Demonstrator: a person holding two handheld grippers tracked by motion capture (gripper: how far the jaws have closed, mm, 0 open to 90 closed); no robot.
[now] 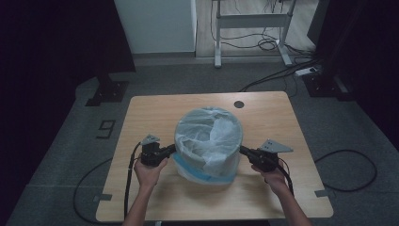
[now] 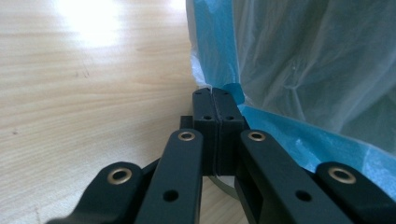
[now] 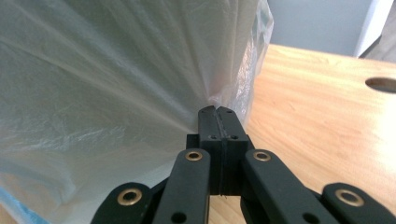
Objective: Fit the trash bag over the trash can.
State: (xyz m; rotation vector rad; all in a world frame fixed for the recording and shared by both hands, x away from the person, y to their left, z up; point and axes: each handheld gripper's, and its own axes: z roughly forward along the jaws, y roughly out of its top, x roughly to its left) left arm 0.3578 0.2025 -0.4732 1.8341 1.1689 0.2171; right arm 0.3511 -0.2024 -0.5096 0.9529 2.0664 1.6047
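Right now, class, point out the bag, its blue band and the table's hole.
bag [image 1: 207,136], high view, its crumpled top.
blue band [image 2: 289,135], left gripper view, the strip beside the jaws.
hole [image 1: 239,104], high view, its centre.

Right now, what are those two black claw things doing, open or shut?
Left gripper: shut on the thin white plastic bag's blue edge.
Right gripper: shut on the same bag.
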